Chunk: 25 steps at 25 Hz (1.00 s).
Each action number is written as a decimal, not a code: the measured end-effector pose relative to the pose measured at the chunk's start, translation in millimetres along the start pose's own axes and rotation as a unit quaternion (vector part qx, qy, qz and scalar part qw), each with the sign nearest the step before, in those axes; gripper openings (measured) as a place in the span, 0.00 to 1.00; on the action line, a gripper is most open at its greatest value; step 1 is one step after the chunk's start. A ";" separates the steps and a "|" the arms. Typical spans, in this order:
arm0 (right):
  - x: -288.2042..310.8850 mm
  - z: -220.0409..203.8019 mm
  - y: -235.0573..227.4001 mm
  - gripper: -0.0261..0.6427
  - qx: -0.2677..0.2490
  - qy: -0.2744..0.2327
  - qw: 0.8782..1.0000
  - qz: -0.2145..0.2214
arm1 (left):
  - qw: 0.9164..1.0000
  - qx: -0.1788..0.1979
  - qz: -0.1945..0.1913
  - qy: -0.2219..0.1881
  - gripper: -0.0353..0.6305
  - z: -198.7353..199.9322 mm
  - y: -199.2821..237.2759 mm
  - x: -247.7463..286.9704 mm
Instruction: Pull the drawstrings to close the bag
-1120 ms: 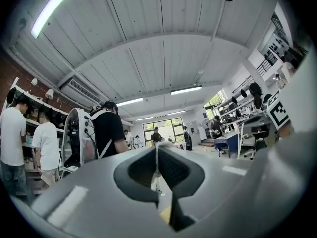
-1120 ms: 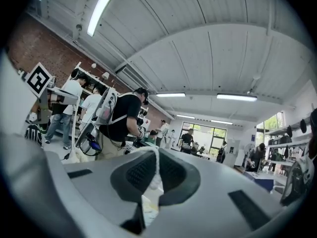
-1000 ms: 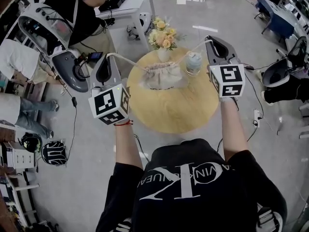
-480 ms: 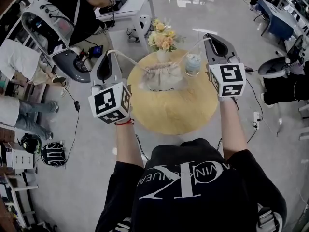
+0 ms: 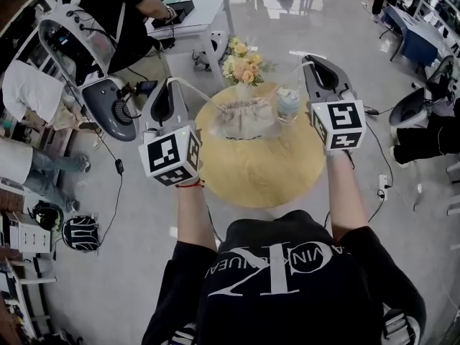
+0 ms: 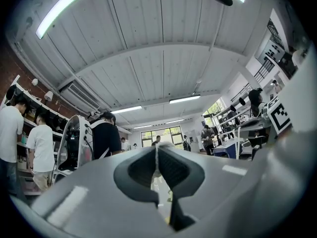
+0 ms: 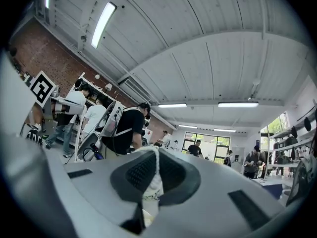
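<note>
Risk: thin cords slipping out of jaws. Left gripper (image 5: 169, 83) clamped tight on left drawstring (image 5: 195, 90), right gripper (image 5: 310, 62) same on right drawstring (image 5: 291, 72). Bag (image 5: 244, 117) at 12 o'clock on round wooden surface (image 5: 259, 182), mouth gathered. Uneven pull may drag bag into cup (image 5: 288, 103) at 1 o'clock or flower vase (image 5: 243, 63) behind. Room: busy workshop, people, glossy grey floor (image 5: 129, 264).

floor (image 5: 136, 250): pale, glossy | wall (image 7: 59, 58): brick, seemingly | strip lights (image 7: 103, 24): lit
</note>
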State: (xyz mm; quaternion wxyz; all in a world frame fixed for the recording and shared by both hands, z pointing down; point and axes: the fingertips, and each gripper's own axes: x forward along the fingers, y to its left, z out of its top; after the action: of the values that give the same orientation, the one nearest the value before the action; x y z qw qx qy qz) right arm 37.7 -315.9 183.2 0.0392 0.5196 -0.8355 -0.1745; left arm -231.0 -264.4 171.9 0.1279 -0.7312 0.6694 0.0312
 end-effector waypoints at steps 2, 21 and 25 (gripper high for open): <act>-1.4 5.1 -0.3 0.06 0.004 -0.014 1.000 0.001 | 1.000 0.000 0.000 -0.006 0.07 2.2 -1.3 -1.2; -5.0 13.2 8.7 0.06 0.014 -0.041 0.999 0.022 | 1.000 -0.014 0.007 -0.001 0.08 -4.6 1.8 -10.7; -4.6 11.4 12.6 0.06 0.019 -0.040 0.999 0.028 | 1.000 -0.014 0.008 0.004 0.08 -8.1 3.6 -12.4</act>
State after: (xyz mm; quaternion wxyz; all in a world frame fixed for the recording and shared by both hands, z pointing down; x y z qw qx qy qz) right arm 26.2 -304.0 177.2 0.0011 0.4894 -0.8538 -0.1778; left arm -236.9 -254.5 181.9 0.1147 -0.7279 0.6749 0.0386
